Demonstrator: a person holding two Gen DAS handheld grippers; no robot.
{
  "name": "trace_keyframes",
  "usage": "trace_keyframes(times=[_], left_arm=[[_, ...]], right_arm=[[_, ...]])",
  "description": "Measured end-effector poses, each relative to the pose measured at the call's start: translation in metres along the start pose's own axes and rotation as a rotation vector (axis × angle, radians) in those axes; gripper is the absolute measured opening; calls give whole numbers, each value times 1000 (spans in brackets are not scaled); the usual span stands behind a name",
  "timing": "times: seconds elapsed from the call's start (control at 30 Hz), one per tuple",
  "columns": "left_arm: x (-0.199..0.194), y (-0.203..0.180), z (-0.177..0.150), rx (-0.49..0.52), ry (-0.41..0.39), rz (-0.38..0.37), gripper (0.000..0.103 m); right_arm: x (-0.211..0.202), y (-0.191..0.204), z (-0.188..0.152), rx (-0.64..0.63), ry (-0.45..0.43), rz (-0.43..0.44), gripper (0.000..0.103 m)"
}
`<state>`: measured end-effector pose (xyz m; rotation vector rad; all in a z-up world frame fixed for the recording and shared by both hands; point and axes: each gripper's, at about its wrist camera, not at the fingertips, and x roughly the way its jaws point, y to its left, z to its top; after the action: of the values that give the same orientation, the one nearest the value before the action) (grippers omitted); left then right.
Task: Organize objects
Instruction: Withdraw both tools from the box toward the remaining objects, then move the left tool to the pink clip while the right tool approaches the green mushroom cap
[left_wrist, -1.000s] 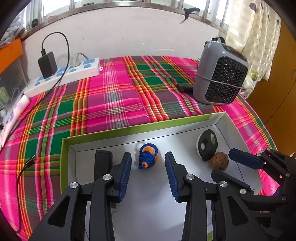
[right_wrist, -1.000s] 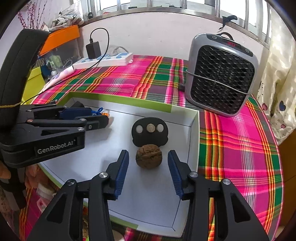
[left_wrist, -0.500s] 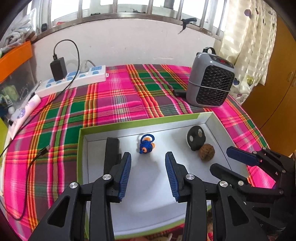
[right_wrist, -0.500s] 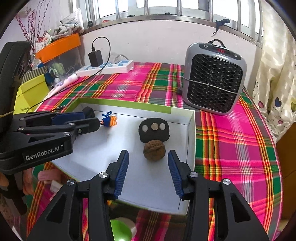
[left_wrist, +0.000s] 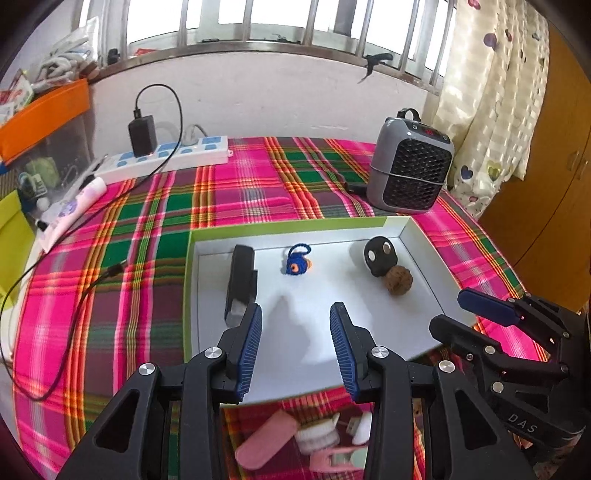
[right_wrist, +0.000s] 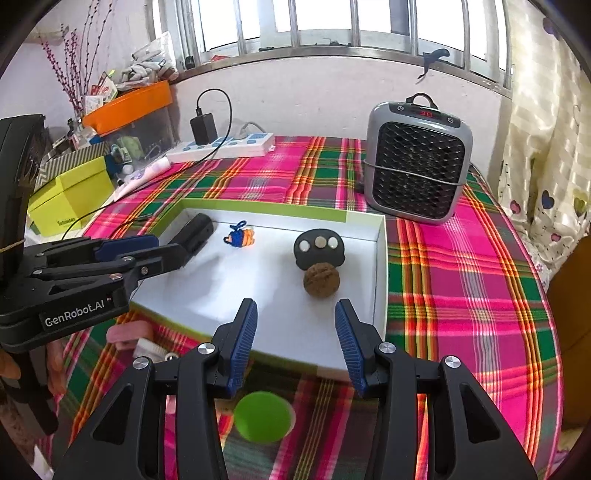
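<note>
A shallow white tray with a green rim (left_wrist: 288, 225) (right_wrist: 266, 208) lies on the plaid cloth. It holds a black rectangular block (left_wrist: 242, 280) (right_wrist: 195, 232), a blue-and-orange knitted toy (left_wrist: 297, 262) (right_wrist: 240, 236), a round black piece with silver studs (left_wrist: 380, 254) (right_wrist: 319, 249) and a walnut (left_wrist: 398, 281) (right_wrist: 320, 280) touching that piece. My left gripper (left_wrist: 295, 328) (right_wrist: 171, 246) hovers open over the tray's near left part, nothing between its pads. Over the tray's near edge, short of the walnut, my right gripper (right_wrist: 295, 325) (left_wrist: 447, 310) is open too and holds nothing.
A grey fan heater (left_wrist: 412, 173) (right_wrist: 417, 166) stands behind the tray's far right corner. A power strip with a charger (left_wrist: 166, 158) lies along the back wall, its cable (left_wrist: 55, 306) trailing left. Pink and white items (left_wrist: 266, 439) and a green round thing (right_wrist: 263, 416) lie below the tray's near edge.
Both grippers have drawn back and up from the tray, so its contents look smaller and farther. The tray's near edge and the items below it have come into view. Jaw gaps unchanged.
</note>
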<state>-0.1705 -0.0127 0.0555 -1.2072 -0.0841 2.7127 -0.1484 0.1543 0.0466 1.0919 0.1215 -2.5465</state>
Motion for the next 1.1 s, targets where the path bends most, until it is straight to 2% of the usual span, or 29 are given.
trace_keyframes(times=[0.17, 0.47, 0.8, 1.1], left_arm=[[-9, 0, -9, 2, -6, 8, 37], [-28, 15, -30, -53, -25, 8, 37], [-47, 30, -56, -90, -45, 5, 40], [-44, 35, -74, -85, -17, -16, 42]], right_arm=[[-11, 4, -7, 6, -28, -2, 45], [-28, 6, -20, 19, -58, 11, 45], [-41, 7, -40, 31, -67, 16, 45], [-42, 8, -55, 40, -53, 25, 45]])
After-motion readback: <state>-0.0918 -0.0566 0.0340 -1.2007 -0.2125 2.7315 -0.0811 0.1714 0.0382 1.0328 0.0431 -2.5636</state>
